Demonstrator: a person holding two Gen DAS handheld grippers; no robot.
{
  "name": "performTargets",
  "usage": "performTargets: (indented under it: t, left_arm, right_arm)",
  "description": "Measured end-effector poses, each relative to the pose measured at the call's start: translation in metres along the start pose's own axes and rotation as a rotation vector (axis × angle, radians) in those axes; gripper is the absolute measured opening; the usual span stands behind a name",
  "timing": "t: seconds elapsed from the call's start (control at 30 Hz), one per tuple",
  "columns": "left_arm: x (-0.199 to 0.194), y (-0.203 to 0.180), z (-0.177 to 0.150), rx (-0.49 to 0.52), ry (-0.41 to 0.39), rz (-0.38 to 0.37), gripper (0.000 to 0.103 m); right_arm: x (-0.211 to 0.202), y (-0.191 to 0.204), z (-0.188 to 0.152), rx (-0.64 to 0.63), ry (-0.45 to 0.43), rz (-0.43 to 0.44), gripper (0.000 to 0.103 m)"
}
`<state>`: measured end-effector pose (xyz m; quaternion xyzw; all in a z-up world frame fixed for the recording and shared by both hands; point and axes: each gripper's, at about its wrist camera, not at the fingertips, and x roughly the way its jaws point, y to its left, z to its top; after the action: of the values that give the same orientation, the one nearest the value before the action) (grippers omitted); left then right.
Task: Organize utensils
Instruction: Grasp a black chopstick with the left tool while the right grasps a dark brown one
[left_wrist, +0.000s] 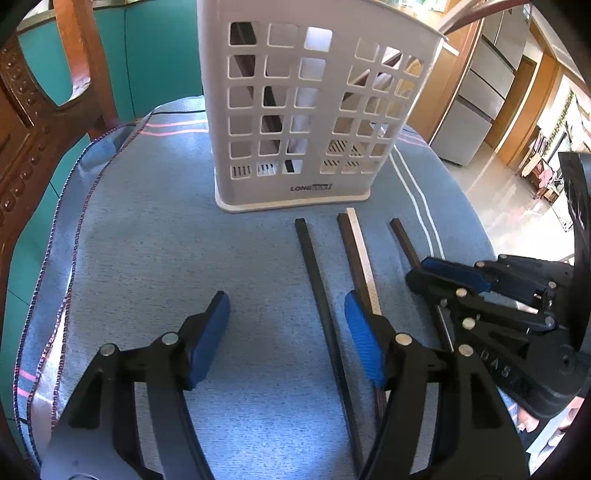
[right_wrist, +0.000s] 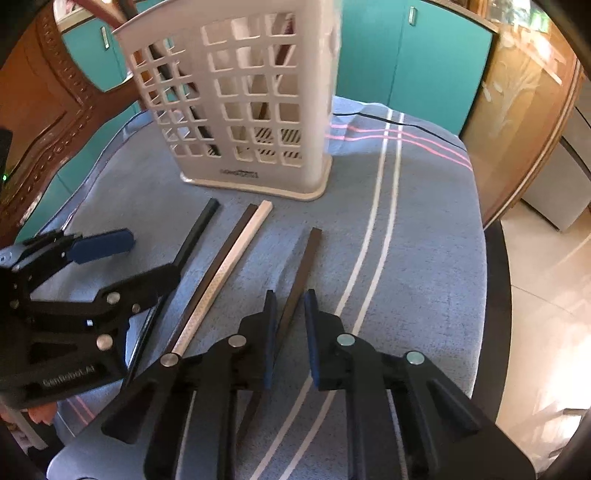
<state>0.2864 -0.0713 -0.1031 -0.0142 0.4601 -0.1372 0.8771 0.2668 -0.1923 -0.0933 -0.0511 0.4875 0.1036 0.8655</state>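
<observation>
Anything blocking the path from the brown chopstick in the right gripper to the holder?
Nothing visible. The right gripper straddles the brown chopstick, and only bare blue cloth lies between it and the white holder, which stands upright ahead.

Teal cabinets (right_wrist: 424, 66), carved wooden chair (left_wrist: 33, 122), sunlit glossy floor (left_wrist: 509, 192).

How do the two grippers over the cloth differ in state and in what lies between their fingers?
The left gripper stands wide open above bare cloth; the right gripper is nearly closed. The left grips nothing, its blue pad beside the black chopstick; the right straddles the dark brown chopstick. Both point down toward the cloth.
</observation>
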Motion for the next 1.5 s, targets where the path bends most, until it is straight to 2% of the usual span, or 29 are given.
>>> performTargets:
  t: [0.23, 0.3, 0.43, 0.63, 1.17, 1.23, 1.37, 1.5]
  left_arm:
    - [0.006, -0.007, -0.001, 0.017, 0.009, 0.004, 0.069]
    - [0.007, -0.010, -0.002, 0.024, 0.011, 0.007, 0.070]
    - [0.010, -0.014, -0.003, 0.033, 0.013, 0.012, 0.072]
    - [0.010, -0.014, -0.003, 0.036, 0.012, 0.016, 0.073]
    - [0.013, -0.010, -0.005, 0.067, 0.003, 0.100, 0.073]
    - [0.012, -0.007, -0.004, 0.060, 0.003, 0.107, 0.072]
    - [0.010, 0.002, -0.003, 0.045, -0.001, 0.116, 0.061]
    - [0.007, 0.011, -0.001, 0.030, -0.003, 0.119, 0.054]
  right_arm:
    - [0.001, -0.007, 0.003, 0.023, -0.021, -0.023, 0.017]
    - [0.002, -0.006, 0.003, 0.023, -0.015, -0.028, 0.025]
    - [0.004, -0.003, 0.002, 0.013, -0.017, -0.033, 0.031]
    - [0.001, -0.002, -0.001, 0.032, -0.024, -0.040, 0.032]
    - [0.004, -0.010, 0.000, 0.035, -0.026, -0.065, 0.032]
    - [0.003, -0.007, -0.001, 0.041, -0.027, -0.065, 0.032]
    - [0.002, -0.007, -0.001, 0.043, -0.027, -0.067, 0.032]
    - [0.002, -0.007, -0.002, 0.041, -0.027, -0.067, 0.032]
